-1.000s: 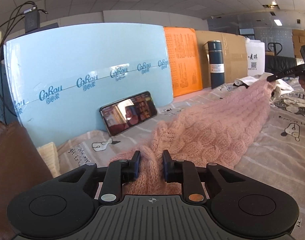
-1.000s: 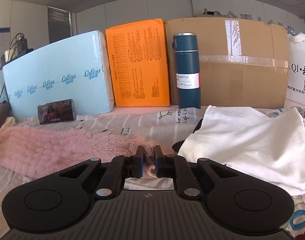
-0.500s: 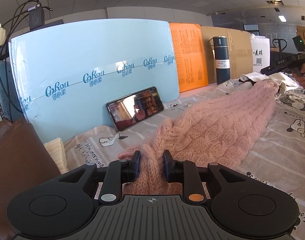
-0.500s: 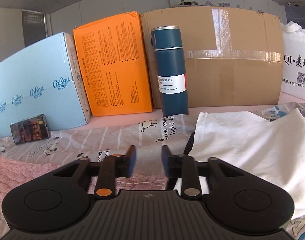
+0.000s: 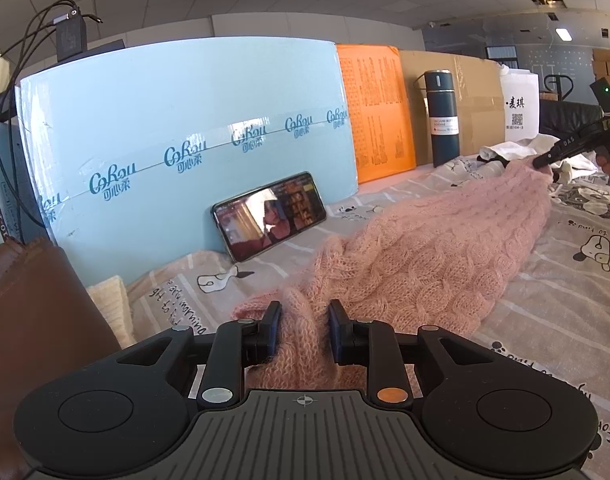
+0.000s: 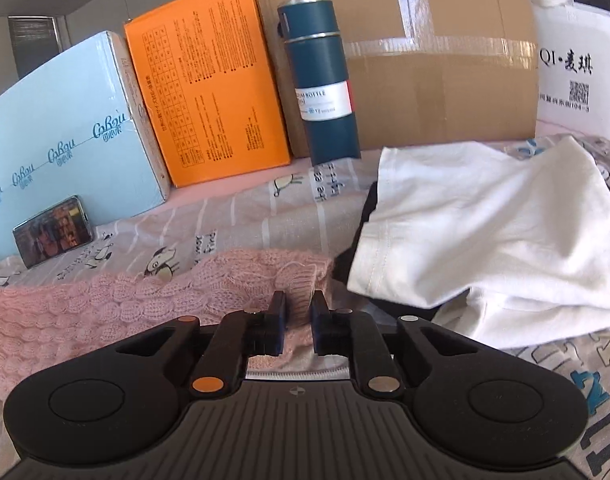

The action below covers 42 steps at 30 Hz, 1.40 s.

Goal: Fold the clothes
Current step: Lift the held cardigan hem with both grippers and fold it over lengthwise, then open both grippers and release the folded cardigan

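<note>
Sweater lies beside white shirt, phone behind.

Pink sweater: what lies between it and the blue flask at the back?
Right wrist view: only bare cartoon-print bedsheet lies between the pink sweater and the blue flask. The white T-shirt lies off to the right.

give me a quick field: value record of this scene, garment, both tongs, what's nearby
surface: bed sheet with cartoon print
garment: pink knit sweater, stretched out between the two tongs
left tongs: shut on one end of the sweater
right tongs: shut on the ribbed end of the sweater
beside it: white t-shirt, crumpled, over something dark
backdrop: blue box, orange box, cardboard box, teal bottle upright
extra: phone leaning on the blue box, screen lit
</note>
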Available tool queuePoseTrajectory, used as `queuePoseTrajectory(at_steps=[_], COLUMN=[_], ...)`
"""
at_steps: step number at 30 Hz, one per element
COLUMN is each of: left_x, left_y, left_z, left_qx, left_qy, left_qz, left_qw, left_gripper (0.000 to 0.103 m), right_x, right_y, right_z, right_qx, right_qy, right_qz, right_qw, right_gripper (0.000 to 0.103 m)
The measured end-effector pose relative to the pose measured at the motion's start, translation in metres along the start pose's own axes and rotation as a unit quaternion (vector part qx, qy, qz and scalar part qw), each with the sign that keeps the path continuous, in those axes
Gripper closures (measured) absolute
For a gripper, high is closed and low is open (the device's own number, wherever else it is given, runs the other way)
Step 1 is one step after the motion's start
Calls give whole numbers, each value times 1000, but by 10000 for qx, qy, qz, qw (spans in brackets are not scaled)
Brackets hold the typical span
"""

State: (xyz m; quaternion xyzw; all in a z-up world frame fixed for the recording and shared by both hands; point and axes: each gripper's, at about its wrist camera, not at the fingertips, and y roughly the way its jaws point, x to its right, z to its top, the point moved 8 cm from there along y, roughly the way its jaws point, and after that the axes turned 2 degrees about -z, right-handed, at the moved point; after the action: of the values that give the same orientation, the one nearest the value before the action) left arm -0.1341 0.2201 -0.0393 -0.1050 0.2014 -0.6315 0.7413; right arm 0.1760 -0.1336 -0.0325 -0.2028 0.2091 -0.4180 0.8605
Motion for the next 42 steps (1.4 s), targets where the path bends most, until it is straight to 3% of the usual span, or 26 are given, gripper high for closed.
queuePoseTrajectory(at_steps=[6, 10, 15, 19, 20, 21, 24, 29, 34, 37, 42], left_x=[-3, -4, -5, -7, -8, -9, -15, -25, -28, -26, -25], left_y=[0, 0, -1, 0, -1, -2, -7, -19, -28, -30, -28], left_z=[-1, -1, -2, -2, -2, -1, 3, 14, 19, 19, 17], left_qx=[-14, -31, -62, -94, -79, -62, 45, 318, 520, 573, 550], left_qy=[-49, -60, -51, -36, -61, -97, -279, -670, -919, -956, -992], left_qz=[23, 46, 69, 205, 232, 269, 469, 836, 872, 811, 740], left_qw=[10000, 10000, 9999, 9997, 9997, 9996, 9985, 9937, 9906, 9905, 9908], left_gripper=[77, 77, 76, 65, 62, 58, 42, 23, 19, 18, 18], right_x=[-16, -23, -10, 3, 1, -4, -11, -16, -26, -31, -34], right_y=[-18, -15, 18, 20, 12, 3, -23, -35, -22, -5, 28], right_z=[47, 63, 36, 17, 16, 15, 12, -6, -23, -27, -23], right_qx=[983, 1198, 442, 94, 135, 202, 325, -237, -767, -976, -740], right_qy=[-52, -57, 3, 254, 328, 397, 831, 2095, 2936, 3274, 3486], right_qz=[164, 169, -191, -351, -320, -274, -105, 656, 1242, 1305, 1057], right_qw=[9950, 9926, 9988, 9990, 9989, 9986, 9960, 9753, 9447, 9307, 9284], right_gripper=[98, 98, 98, 92, 82, 62, 35, 30, 28, 28, 27])
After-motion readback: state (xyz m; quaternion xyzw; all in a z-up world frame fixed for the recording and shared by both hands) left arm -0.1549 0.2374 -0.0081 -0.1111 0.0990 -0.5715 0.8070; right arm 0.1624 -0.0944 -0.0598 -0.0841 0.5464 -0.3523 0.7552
